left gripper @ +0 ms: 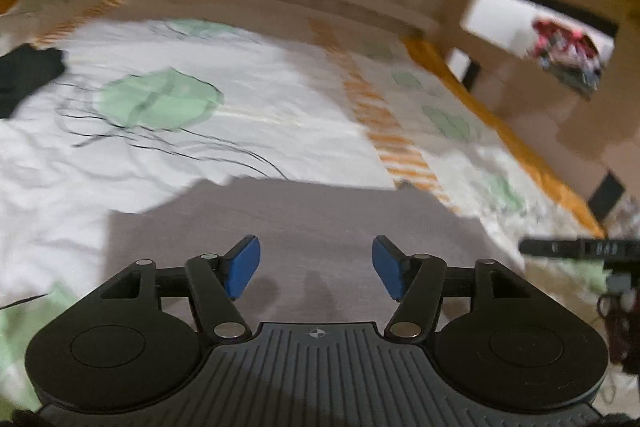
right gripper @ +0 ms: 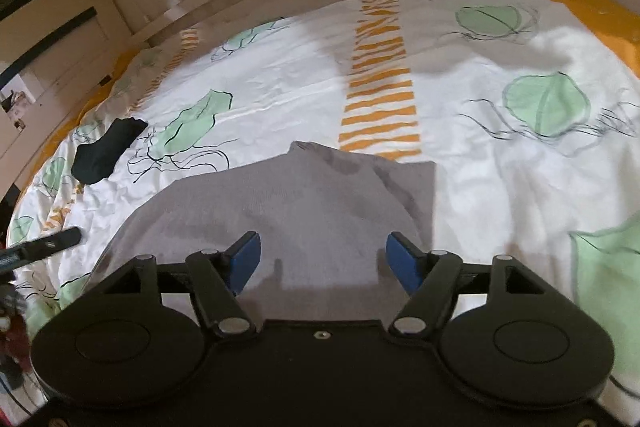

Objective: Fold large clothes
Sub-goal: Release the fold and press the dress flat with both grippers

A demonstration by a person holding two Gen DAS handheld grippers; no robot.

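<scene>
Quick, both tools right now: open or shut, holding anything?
Left tool: open, holding nothing; the grey garment lies below its blue pads.
Right tool: open, holding nothing, over the same garment.

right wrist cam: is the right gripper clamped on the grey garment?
No. The right gripper has its blue pads standing apart with nothing pinched between them, and the grey garment lies flat on the bed cover.
</scene>
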